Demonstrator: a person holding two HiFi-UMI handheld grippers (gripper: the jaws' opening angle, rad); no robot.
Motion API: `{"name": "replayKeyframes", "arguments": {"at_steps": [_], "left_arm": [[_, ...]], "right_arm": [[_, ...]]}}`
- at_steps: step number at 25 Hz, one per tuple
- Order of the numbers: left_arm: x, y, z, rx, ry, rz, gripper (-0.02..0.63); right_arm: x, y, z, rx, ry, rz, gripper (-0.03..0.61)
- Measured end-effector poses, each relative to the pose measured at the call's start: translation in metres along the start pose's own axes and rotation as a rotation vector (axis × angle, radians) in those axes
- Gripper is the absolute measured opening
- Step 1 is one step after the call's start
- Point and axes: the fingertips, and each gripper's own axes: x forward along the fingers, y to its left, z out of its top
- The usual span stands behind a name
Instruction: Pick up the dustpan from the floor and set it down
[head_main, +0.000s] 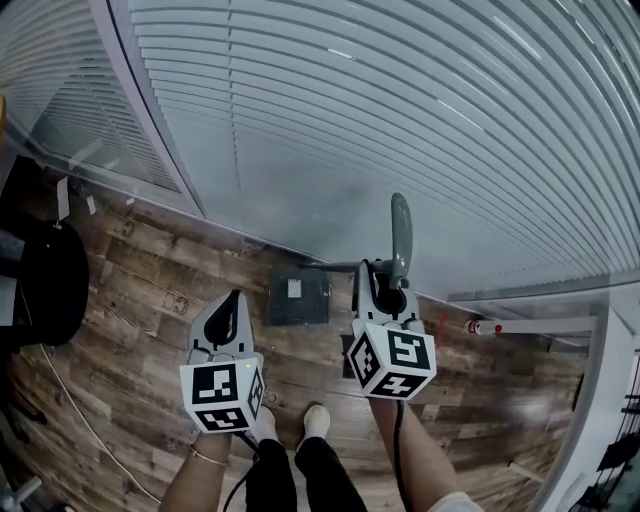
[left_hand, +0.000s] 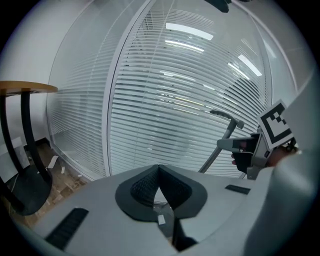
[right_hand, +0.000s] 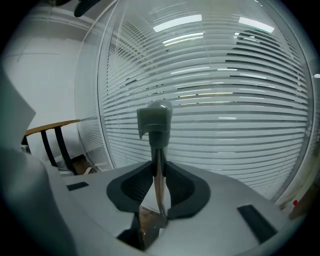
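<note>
Your right gripper (right_hand: 159, 186) is clamped on the dustpan (head_main: 298, 297) by the thin shaft of its handle (right_hand: 156, 122). The shaft stands upright between the pads with the grey grip cap above them, so the grasp looks made. In the head view the dark pan sits low in front of your feet, over the wooden floor (head_main: 140, 290) and near the glass wall with blinds (head_main: 400, 120). I cannot tell whether the pan is clear of the floor. Your left gripper (left_hand: 159, 176) has its jaws together on nothing and takes no part. By my reading, what remains is the lift, if it is not already under way, and then setting the dustpan down.
</note>
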Motion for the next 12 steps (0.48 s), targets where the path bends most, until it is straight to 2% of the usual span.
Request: {"name": "replayKeyframes", "arguments": {"at_steps": [12], "left_arm": [[-0.009, -0.064, 0.029, 0.115, -0.026, -0.116, 0.009]], "right_arm": [[-0.065, -0.047, 0.007, 0.058, -0.045, -0.118, 0.097]]}}
